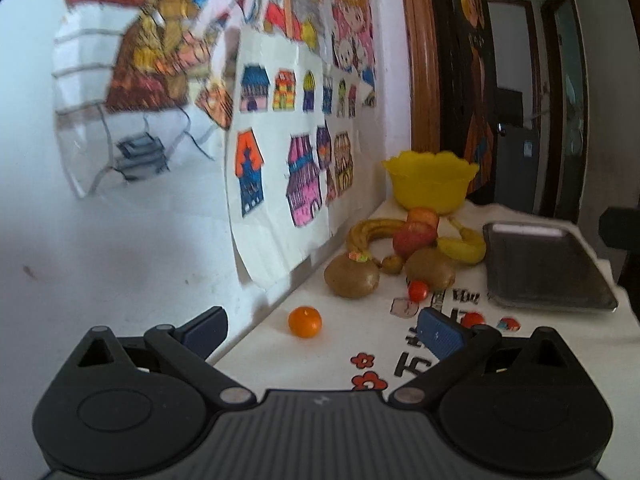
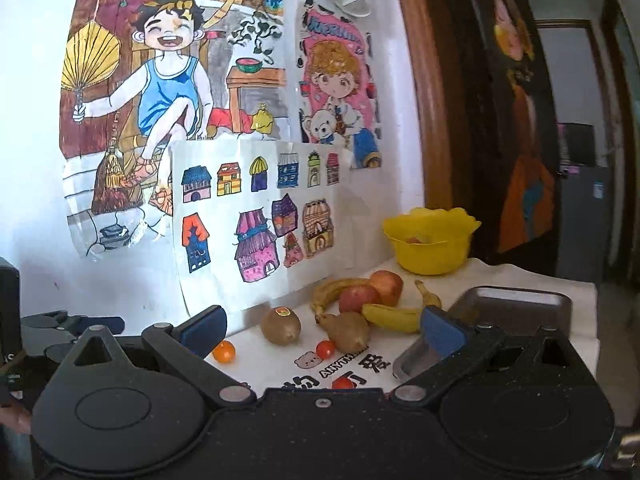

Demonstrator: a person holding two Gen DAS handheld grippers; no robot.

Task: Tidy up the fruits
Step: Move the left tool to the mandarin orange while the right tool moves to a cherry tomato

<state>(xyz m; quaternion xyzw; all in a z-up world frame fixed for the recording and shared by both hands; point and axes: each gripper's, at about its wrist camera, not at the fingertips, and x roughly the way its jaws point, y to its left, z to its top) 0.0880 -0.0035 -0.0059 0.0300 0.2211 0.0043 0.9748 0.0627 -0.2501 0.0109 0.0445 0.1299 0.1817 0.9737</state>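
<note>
Fruit lies on a white table against the wall: a small orange [image 1: 305,321] [image 2: 223,351], a kiwi [image 1: 351,277] [image 2: 280,325], a brown pear [image 1: 430,267] [image 2: 349,331], two red apples [image 1: 414,237] [image 2: 359,298], two bananas [image 1: 462,243] [image 2: 394,317] and cherry tomatoes [image 1: 418,290] [image 2: 325,348]. A yellow bowl [image 1: 430,182] [image 2: 432,242] stands at the back with something red inside. My left gripper [image 1: 322,330] is open and empty, just short of the orange. My right gripper [image 2: 322,330] is open and empty, in front of the fruit.
A dark metal tray [image 1: 544,264] [image 2: 516,312] lies at the right of the table. Children's drawings [image 2: 256,208] hang on the wall close to the left. A dark doorway [image 1: 516,120] is beyond the table. The left gripper's body [image 2: 60,328] shows at the right view's left edge.
</note>
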